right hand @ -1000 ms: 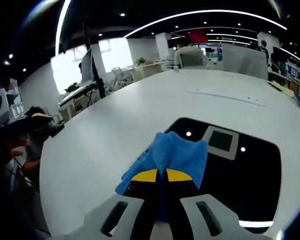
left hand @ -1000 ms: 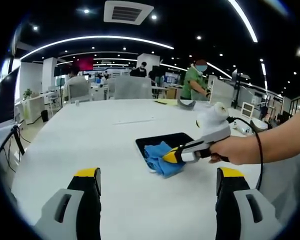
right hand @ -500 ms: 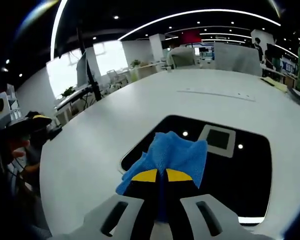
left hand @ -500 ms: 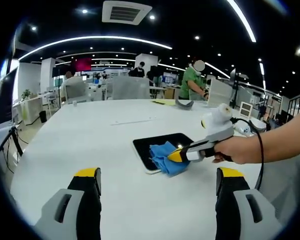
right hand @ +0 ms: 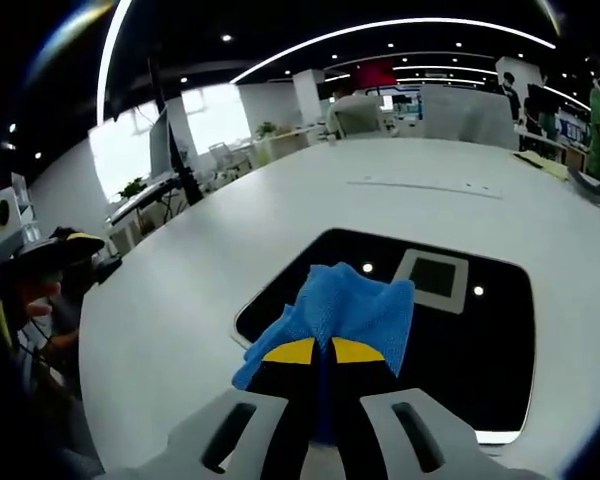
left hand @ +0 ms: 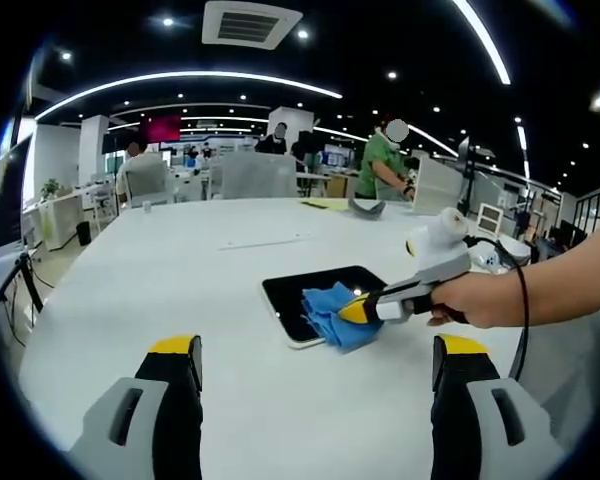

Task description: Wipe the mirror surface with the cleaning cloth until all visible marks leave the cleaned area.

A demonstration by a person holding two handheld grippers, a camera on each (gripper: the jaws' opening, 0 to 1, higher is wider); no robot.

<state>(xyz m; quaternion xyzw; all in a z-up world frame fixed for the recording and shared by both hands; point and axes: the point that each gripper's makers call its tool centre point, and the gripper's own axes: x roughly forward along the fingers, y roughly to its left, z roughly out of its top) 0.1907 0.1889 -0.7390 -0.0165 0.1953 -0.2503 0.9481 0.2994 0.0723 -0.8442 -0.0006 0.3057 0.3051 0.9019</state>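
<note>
Right hand-held gripper (right hand: pixel 323 352) clamping blue cleaning cloth (right hand: pixel 347 308), now sliding inward from mirror's (right hand: pixel 480 330) near edge, mid-table (left hand: pixel 160 270); wiping continuing. Left hand-held gripper (left hand: pixel 315 350) hovering agape, holding nothing.

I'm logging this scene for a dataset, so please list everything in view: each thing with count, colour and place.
mirror: one, dark reflective surface with pale rim, flat on the table, showing ceiling lights.
cleaning cloth: one, blue, bunched on the mirror's near left part, partly over its edge.
table: one, white, large, under the mirror.
strip: one, pale, flat on the table beyond the mirror.
chairs: several, grey, along the table's far side.
people in the background: several, one in green, beyond the table.
ceiling lights: many, white curved strips and spots, overhead.
left gripper: one, grey with yellow tips, jaws apart above the table.
right gripper: one, same colours, jaws closed on the cloth.
hand: one, holding the right gripper.
</note>
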